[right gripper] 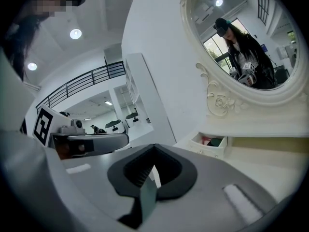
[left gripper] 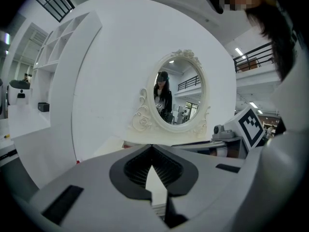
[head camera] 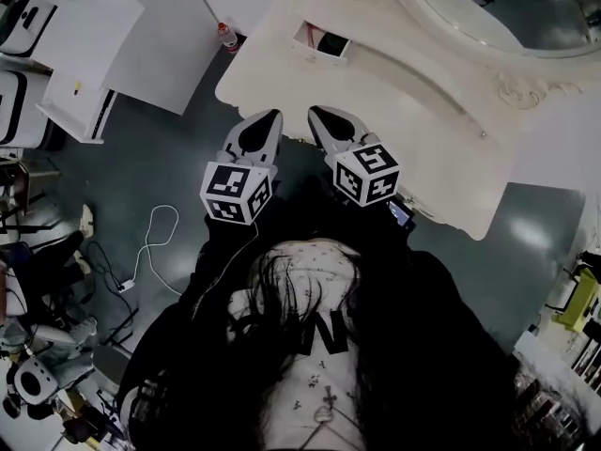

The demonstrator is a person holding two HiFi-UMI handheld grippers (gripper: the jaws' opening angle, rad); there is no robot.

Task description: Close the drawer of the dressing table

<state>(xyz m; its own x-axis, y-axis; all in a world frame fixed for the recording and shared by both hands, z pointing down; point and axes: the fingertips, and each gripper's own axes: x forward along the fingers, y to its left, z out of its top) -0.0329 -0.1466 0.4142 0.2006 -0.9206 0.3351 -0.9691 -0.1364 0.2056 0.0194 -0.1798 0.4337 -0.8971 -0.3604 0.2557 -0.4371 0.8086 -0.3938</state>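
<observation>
The cream dressing table [head camera: 423, 111] with its oval mirror [head camera: 488, 7] stands ahead of me. A small drawer [head camera: 321, 43] on the tabletop's left end is pulled open; in the right gripper view the drawer [right gripper: 211, 144] holds something red and something dark. Both grippers hover side by side just short of the table's near edge, well back from the drawer. My left gripper [head camera: 271, 116] has its jaws together, empty, as the left gripper view [left gripper: 152, 146] confirms. My right gripper [head camera: 319, 113] is likewise shut on nothing [right gripper: 154, 146].
A red-capped bottle [head camera: 226, 36] stands on the floor by the table's left corner. White panels and a white cabinet [head camera: 84, 54] fill the left side. A white cable [head camera: 155, 242] loops over the grey floor, with clutter at the far left.
</observation>
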